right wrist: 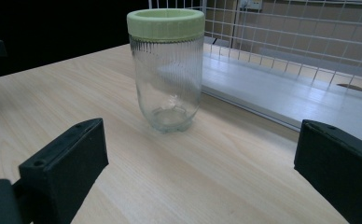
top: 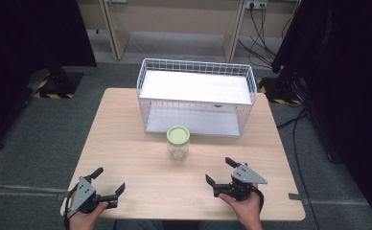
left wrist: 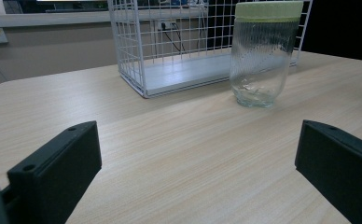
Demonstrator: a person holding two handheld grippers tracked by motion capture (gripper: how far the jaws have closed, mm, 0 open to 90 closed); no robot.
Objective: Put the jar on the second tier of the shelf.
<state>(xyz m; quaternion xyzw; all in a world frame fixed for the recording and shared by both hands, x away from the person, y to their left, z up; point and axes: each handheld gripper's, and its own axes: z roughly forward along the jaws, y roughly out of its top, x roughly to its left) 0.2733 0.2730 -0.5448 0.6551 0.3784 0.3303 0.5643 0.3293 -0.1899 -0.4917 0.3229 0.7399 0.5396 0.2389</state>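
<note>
1. A clear ribbed glass jar (top: 178,143) with a pale green screw lid (top: 178,134) stands upright on a light wooden table (top: 126,158), just in front of a white wire basket (top: 196,96) and near the middle of the basket's front side.

2. The wire basket sits at the far side of the table from the jar, with a white panel across its top and a white board for its floor; whether the jar touches the wire cannot be told from the high view.

3. The left gripper (top: 108,184), held in a person's left hand (top: 84,216), rests near the table's front edge, well apart from the jar and to its near left; its jaws stand wide apart and hold nothing.

4. The right gripper (top: 218,171), held in the person's right hand (top: 245,207), lies to the near right of the jar, closer to it than the left gripper; its jaws are also spread wide with nothing between them.

5. In the left gripper view the jar (left wrist: 263,53) stands beyond the jaws, right of centre, in front of the basket (left wrist: 132,51).

6. In the right gripper view the jar (right wrist: 168,70) stands upright ahead of the jaws, the basket's white floor board (right wrist: 286,93) just behind it.
</note>
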